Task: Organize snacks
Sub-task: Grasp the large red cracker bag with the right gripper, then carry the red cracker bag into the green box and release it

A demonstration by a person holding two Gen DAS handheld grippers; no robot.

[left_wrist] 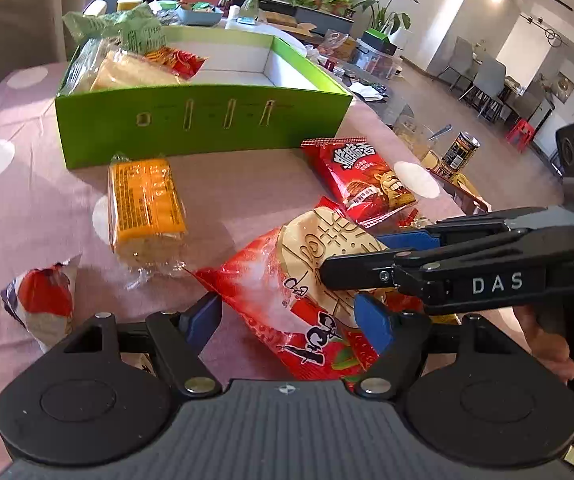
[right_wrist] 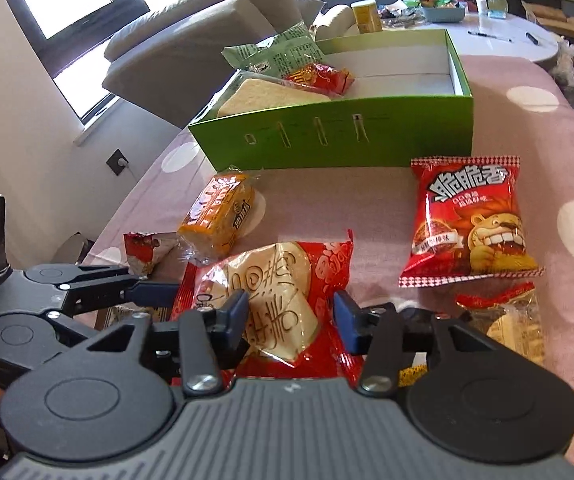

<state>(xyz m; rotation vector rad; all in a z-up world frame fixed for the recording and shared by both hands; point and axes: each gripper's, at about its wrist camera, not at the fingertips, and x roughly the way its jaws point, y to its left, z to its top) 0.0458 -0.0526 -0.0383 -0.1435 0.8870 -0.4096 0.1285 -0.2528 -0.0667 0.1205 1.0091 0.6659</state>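
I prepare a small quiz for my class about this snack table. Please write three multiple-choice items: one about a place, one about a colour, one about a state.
1. Where does the orange-wrapped cake lie?
A. inside the box
B. on the tablecloth in front of the box
C. on the sofa

2. What colour is the outside of the box?
A. green
B. blue
C. black

3. How is the box?
A. closed with a lid
B. lying upside down
C. open on top, partly filled

Answers:
1 B, it lies on the cloth before the front wall.
2 A, its walls are bright green.
3 C, no lid is on it; snacks fill one end, the rest shows a white bottom.
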